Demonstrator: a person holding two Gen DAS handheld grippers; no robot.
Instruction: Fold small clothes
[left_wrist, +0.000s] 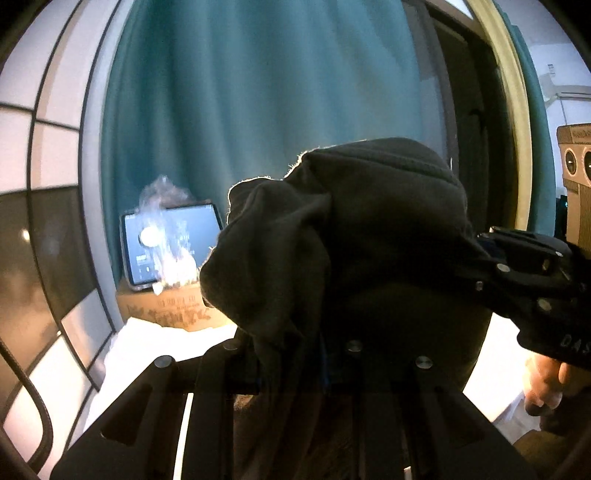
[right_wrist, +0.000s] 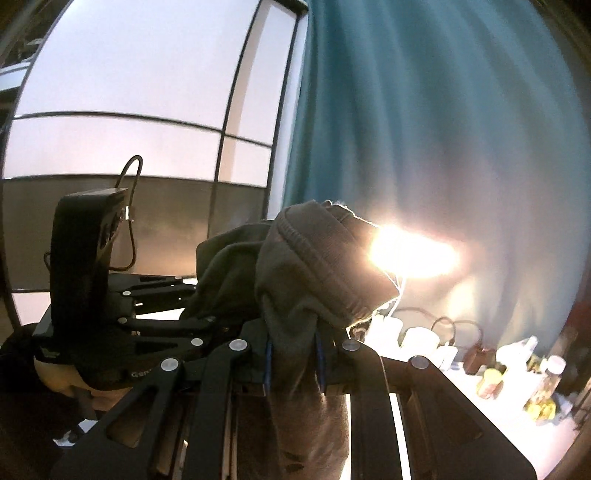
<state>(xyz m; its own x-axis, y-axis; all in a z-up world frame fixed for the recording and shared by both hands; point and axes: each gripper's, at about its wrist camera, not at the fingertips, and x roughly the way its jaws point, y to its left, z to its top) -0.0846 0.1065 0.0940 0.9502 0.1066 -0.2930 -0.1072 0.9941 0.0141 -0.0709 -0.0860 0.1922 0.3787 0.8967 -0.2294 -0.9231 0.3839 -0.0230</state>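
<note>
A small dark grey garment (left_wrist: 332, 236) with a ribbed hem is held up in the air, bunched between both grippers. My left gripper (left_wrist: 291, 354) is shut on one part of it; the cloth drapes over the fingers and hides the tips. My right gripper (right_wrist: 295, 365) is shut on the ribbed edge of the same garment (right_wrist: 317, 269), which hangs down between its blue-padded fingers. The right gripper also shows in the left wrist view (left_wrist: 524, 269), and the left one in the right wrist view (right_wrist: 155, 321). They are close together.
A teal curtain (left_wrist: 258, 92) hangs behind. A tablet (left_wrist: 170, 247) stands on a cardboard box (left_wrist: 173, 310) on a white surface (left_wrist: 147, 343). Bottles and jars (right_wrist: 517, 376) crowd the right. A bright lamp (right_wrist: 410, 254) glares behind the garment.
</note>
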